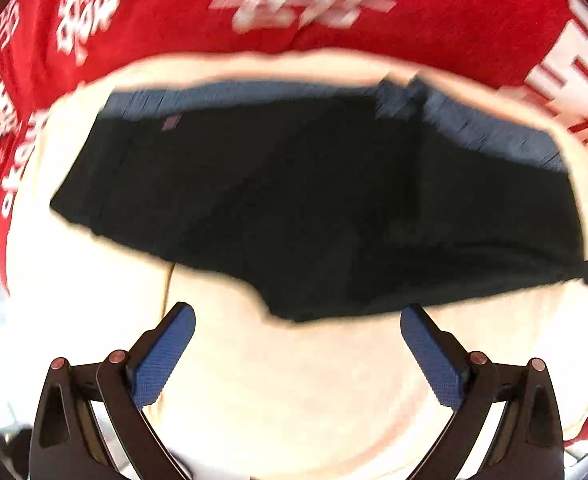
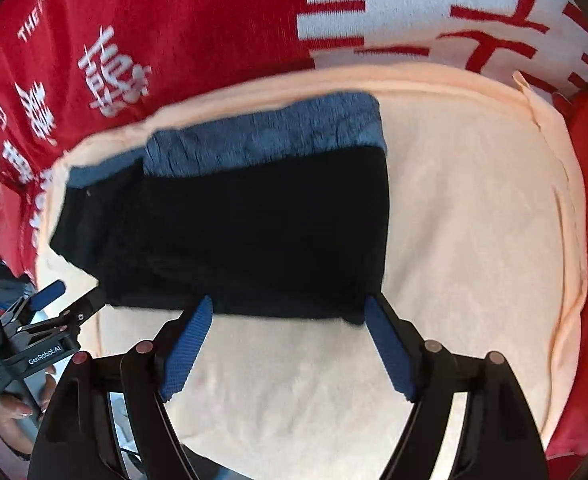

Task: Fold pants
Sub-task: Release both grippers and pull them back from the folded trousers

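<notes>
Black pants [image 1: 294, 200] with a blue-grey waistband [image 2: 266, 140] lie folded flat on a cream blanket [image 1: 294, 380]. In the right wrist view the pants [image 2: 246, 232] form a compact block. My left gripper [image 1: 296, 320] is open and empty, just in front of the pants' near edge. My right gripper [image 2: 288, 308] is open and empty, its fingertips at the pants' near edge. The left gripper also shows at the left of the right wrist view [image 2: 74, 296], beside the pants' left corner.
The cream blanket [image 2: 474, 240] lies on a red cover with white characters [image 1: 166, 12], which also shows in the right wrist view [image 2: 154, 40]. A white patch with red characters [image 2: 474, 20] is at the far right. A hand [image 2: 10, 412] holds the left gripper.
</notes>
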`<state>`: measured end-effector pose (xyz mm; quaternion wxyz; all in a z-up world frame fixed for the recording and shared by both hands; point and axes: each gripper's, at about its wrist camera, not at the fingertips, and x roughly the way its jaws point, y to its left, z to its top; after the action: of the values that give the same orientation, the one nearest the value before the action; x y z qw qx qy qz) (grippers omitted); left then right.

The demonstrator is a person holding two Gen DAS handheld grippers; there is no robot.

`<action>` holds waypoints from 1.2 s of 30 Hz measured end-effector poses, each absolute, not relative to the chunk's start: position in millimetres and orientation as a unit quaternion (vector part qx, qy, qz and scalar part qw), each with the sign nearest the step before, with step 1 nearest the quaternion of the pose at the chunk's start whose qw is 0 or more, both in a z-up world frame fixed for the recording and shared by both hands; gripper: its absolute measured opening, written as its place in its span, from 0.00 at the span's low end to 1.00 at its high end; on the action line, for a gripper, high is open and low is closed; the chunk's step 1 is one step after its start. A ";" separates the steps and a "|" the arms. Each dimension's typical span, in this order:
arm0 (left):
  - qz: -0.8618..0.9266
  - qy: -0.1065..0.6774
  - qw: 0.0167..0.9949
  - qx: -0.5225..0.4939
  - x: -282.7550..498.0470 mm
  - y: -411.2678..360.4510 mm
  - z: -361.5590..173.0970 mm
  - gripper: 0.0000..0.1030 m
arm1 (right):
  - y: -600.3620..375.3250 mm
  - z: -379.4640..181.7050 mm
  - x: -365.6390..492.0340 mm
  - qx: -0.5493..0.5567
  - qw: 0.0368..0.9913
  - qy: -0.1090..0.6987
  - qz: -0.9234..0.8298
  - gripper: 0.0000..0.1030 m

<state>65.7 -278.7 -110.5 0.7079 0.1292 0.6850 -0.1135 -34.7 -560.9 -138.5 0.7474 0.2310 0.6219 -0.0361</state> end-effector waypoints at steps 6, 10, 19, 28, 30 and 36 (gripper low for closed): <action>-0.094 0.698 0.698 0.127 59.2 -241.7 -131.9 1.00 | -535.9 -140.9 -43.4 0.236 0.747 0.619 -0.059 0.79; -0.115 0.720 0.668 0.145 45.8 -218.7 -142.3 1.00 | -512.7 -138.1 -51.0 0.254 0.742 0.616 -0.081 0.79; -0.127 0.717 0.670 0.144 67.3 -160.9 -130.0 1.00 | -448.7 -140.2 -55.0 0.267 0.723 0.629 -0.097 0.79; -0.090 0.716 0.686 0.095 90.8 -114.6 -127.8 1.00 | -406.4 -128.1 -17.5 0.219 0.736 0.637 -0.063 0.79; -0.088 0.718 0.685 0.089 92.7 -107.9 -128.8 1.00 | -402.1 -127.3 -10.5 0.213 0.737 0.639 -0.060 0.79; -0.087 0.718 0.686 0.078 96.0 -106.1 -119.1 1.00 | -393.7 -129.7 -3.6 0.202 0.734 0.646 -0.057 0.79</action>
<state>96.0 -106.1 -119.1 0.6858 0.0782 0.7184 -0.0870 -3.6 -393.7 -129.7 0.7337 0.2024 0.6461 -0.0574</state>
